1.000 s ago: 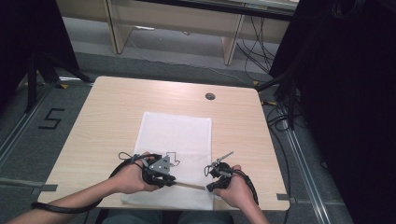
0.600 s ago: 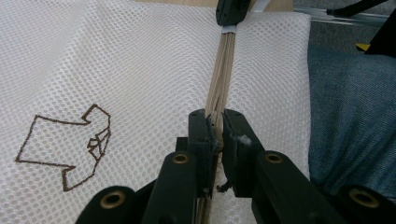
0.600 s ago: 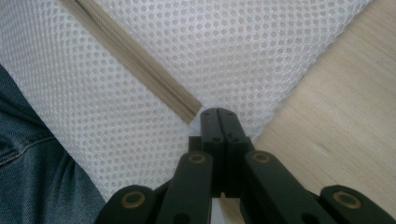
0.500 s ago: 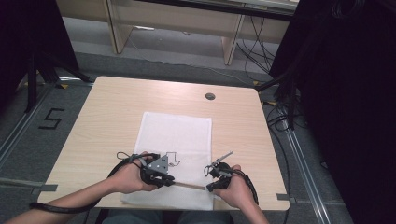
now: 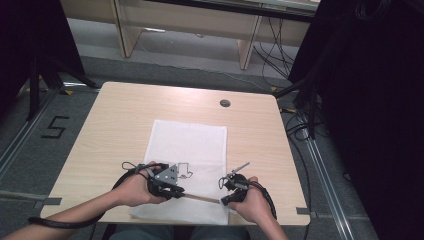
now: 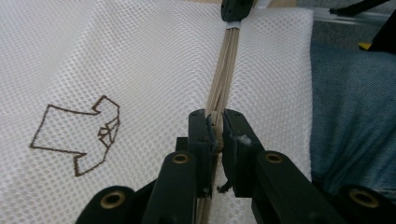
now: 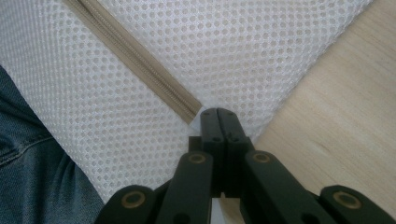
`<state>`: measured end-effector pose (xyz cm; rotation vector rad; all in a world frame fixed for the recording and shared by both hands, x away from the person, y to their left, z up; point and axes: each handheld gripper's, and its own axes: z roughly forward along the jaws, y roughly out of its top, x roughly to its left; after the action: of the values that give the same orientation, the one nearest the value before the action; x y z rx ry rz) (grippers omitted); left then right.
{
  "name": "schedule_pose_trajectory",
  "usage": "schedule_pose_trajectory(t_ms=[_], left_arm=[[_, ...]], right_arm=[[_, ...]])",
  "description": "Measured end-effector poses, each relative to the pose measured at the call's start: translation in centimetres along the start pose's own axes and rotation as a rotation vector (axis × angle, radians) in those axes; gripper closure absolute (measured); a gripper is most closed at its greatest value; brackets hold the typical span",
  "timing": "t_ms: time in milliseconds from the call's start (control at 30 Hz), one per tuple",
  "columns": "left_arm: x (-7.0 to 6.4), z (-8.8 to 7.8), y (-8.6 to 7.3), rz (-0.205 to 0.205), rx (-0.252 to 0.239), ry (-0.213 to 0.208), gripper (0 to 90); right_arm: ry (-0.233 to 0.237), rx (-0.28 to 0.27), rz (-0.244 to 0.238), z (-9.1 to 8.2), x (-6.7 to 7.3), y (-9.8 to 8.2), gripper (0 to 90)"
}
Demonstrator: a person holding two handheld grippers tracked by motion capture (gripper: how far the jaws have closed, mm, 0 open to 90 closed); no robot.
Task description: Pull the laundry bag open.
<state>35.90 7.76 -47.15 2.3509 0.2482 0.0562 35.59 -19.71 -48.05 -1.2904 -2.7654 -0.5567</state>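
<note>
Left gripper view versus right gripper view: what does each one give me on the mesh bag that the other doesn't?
The left gripper view alone has the brown shirt outline stitched on the mesh, and the left tool shut on the zipper pull, with the other tool far up the zipper. The right gripper view alone has the zipper's end, the wooden table beside the bag's edge, and the right tool shut at that end. Both share the white mesh bag, its tan zipper and blue denim at the side.

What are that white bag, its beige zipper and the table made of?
White bag: looks like synthetic mesh, with tiny regular holes and a matte finish. Zipper: woven beige tape, teeth probably plastic. Table: pale wood-grain top, possibly laminate; smooth, slight sheen.
</note>
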Motion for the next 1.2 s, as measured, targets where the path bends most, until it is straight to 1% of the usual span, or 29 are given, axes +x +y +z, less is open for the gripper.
schedule_pose_trajectory(t_ms=[33, 67, 100, 133, 200, 233, 300, 333, 367, 400, 433, 467, 500, 533, 567, 600, 633, 700, 733, 800, 833, 900, 933, 967, 1000, 1033, 1067, 1100, 1200], left_arm=[[0.1, 0.0, 0.0, 0.024, 0.011, 0.004, 81.8], [0.1, 0.0, 0.0, 0.017, 0.011, 0.008, 81.8], [0.1, 0.0, 0.0, 0.007, 0.004, -0.004, 81.8], [0.1, 0.0, 0.0, 0.01, 0.006, 0.003, 81.8], [0.0, 0.0, 0.0, 0.011, 0.006, 0.003, 81.8], [0.0, -0.1, -0.1, 0.01, 0.008, 0.003, 81.8], [0.2, -0.3, -0.2, 0.015, 0.018, 0.006, 81.8], [0.2, -0.3, -0.3, 0.008, 0.01, 0.008, 81.8], [0.4, -0.5, -0.4, 0.012, 0.012, 0.011, 81.8], [0.4, -0.7, -0.5, 0.001, 0.014, 0.014, 81.8], [0.5, -0.9, -0.6, -0.001, 0.013, 0.012, 81.8], [0.5, -1.0, -0.7, -0.007, 0.014, 0.012, 81.8], [0.5, -1.1, -0.8, -0.003, 0.014, 0.02, 81.8], [0.5, -1.2, -0.9, -0.011, 0.01, 0.014, 81.8], [0.4, -1.2, -0.9, -0.018, 0.004, 0.012, 81.8], [0.5, -1.3, -0.9, 0.005, 0.014, 0.02, 81.8], [0.4, -1.3, -1.0, -0.006, 0.003, 0.017, 81.8], [0.4, -1.2, -1.1, -0.015, -0.002, 0.017, 81.8], [0.4, -1.2, -1.1, -0.015, -0.002, 0.017, 81.8], [0.5, -1.2, -1.2, -0.021, -0.007, 0.012, 81.8], [0.5, -1.2, -1.2, -0.023, -0.006, 0.007, 81.8], [0.5, -1.3, -1.1, -0.016, -0.006, 0.011, 81.8], [0.5, -1.3, -1.1, 0.0, -0.004, 0.011, 81.8], [0.4, -1.3, -1.1, -0.019, -0.002, 0.01, 81.8], [0.5, -1.3, -1.1, -0.015, -0.003, -0.001, 81.8], [0.5, -1.2, -1.1, -0.014, -0.006, 0.008, 81.8], [0.4, -1.3, -1.1, -0.015, -0.007, 0.01, 81.8], [0.4, -1.3, -1.1, -0.016, -0.006, 0.013, 81.8], [0.4, -1.3, -1.1, -0.009, -0.002, 0.008, 81.8]], right_arm=[[0.0, 0.0, 0.0, 0.0, 0.0, 0.0, 90.0], [0.0, 0.0, 0.001, 0.0, 0.0, 0.0, 90.0], [0.0, -0.001, 0.001, 0.0, 0.0, 0.0, 90.0], [0.0, -0.002, 0.001, 0.0, 0.0, 0.0, 90.0], [-0.003, -0.004, 0.003, 0.0, 0.0, 0.0, 90.0], [-0.016, -0.004, -0.013, 0.1, -0.2, 0.0, 90.0], [-0.016, -0.004, -0.012, 0.1, -0.2, 0.0, 90.0], [-0.019, 0.001, 0.005, 0.0, -0.1, -0.1, 90.0], [-0.016, 0.0, 0.0, 0.0, -0.1, 0.0, 90.0], [-0.006, 0.0, 0.006, 0.0, 0.0, 0.0, 90.0], [0.003, -0.002, 0.011, 0.0, 0.0, 0.0, 90.0], [0.003, 0.0, 0.011, 0.0, 0.0, 0.0, 90.0], [0.0, -0.003, 0.008, 0.0, 0.0, 0.0, 90.0], [0.003, -0.005, 0.002, 0.0, 0.0, 0.0, 90.0], [0.016, 0.001, 0.035, 0.0, 0.2, 0.0, 90.0], [0.017, 0.001, 0.035, 0.0, 0.2, 0.0, 90.0], [0.009, 0.003, 0.018, 0.0, 0.1, 0.0, 90.0], [0.002, -0.005, 0.007, 0.0, 0.0, 0.0, 90.0], [0.011, 0.004, 0.024, 0.0, 0.2, 0.0, 90.0], [0.012, 0.007, 0.027, 0.0, 0.2, 0.0, 90.0], [0.009, -0.004, 0.021, 0.0, 0.1, 0.0, 90.0], [0.013, 0.003, 0.028, 0.0, 0.2, 0.0, 90.0], [0.016, 0.007, 0.034, 0.0, 0.2, 0.0, 90.0], [0.015, -0.001, 0.033, 0.0, 0.2, 0.0, 90.0], [0.01, -0.002, 0.018, 0.0, 0.1, 0.0, 90.0], [0.002, -0.005, 0.001, 0.0, 0.0, 0.0, 90.0], [0.006, -0.01, 0.003, 0.1, 0.0, 0.0, 90.0], [0.008, 0.0, 0.015, 0.0, 0.1, 0.0, 90.0], [0.006, -0.005, 0.011, 0.0, 0.1, 0.0, 90.0]])
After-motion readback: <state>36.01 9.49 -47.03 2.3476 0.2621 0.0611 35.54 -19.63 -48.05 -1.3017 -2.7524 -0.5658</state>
